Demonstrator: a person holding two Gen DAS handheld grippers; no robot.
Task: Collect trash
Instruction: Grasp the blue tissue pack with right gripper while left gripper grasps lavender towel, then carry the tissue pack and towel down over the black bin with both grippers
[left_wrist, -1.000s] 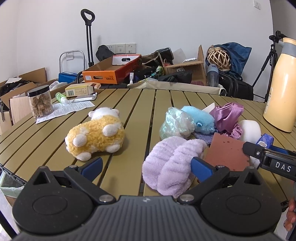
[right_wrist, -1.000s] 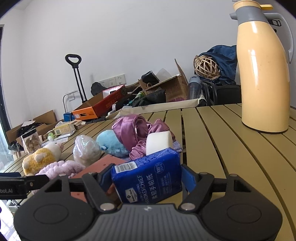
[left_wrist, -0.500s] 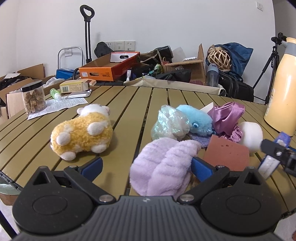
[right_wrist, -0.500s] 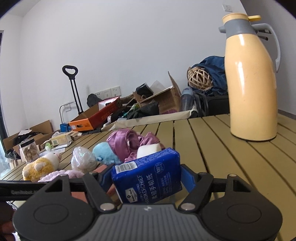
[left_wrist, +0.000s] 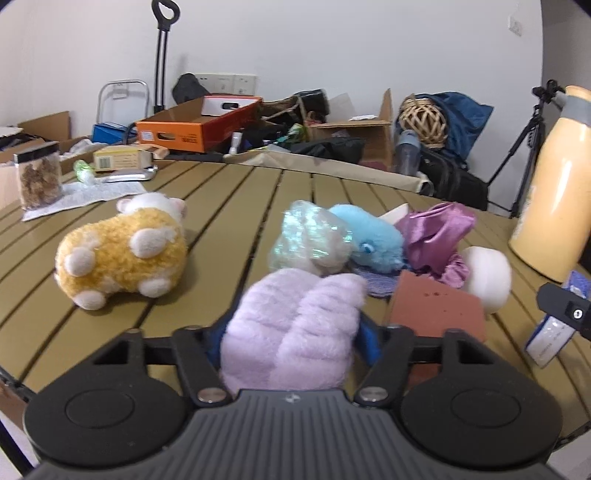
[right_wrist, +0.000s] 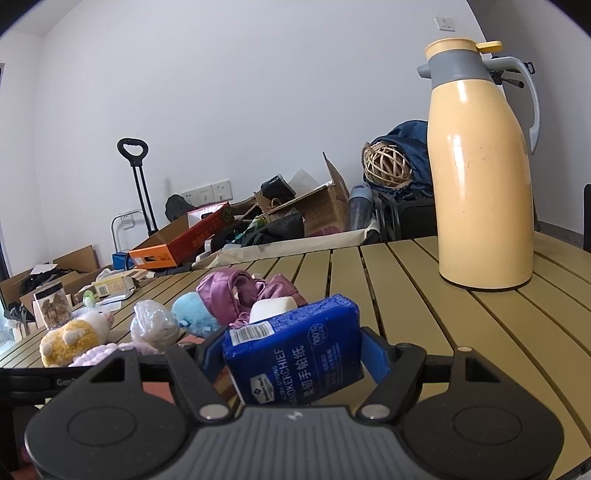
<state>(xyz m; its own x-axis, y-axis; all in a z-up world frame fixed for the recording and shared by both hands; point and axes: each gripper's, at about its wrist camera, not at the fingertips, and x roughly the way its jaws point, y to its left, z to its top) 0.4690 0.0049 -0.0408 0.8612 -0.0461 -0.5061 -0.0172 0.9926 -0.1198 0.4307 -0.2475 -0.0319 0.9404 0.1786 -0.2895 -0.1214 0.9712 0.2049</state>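
Observation:
My left gripper is shut on a fluffy lilac cloth at the near edge of the slatted table. My right gripper is shut on a blue handkerchief tissue pack and holds it above the table; the pack also shows at the right edge of the left wrist view. Behind the lilac cloth lie a crumpled clear plastic bag, a brown card and a white round pad.
A yellow plush toy lies on the left. A blue plush and purple satin cloth sit in the middle. A tall cream thermos stands on the right. A jar and papers are far left. Boxes clutter the floor behind.
My left gripper has closed on the lilac cloth, which was between open fingers before. My right gripper has risen with the tissue pack and drawn back from the pile.

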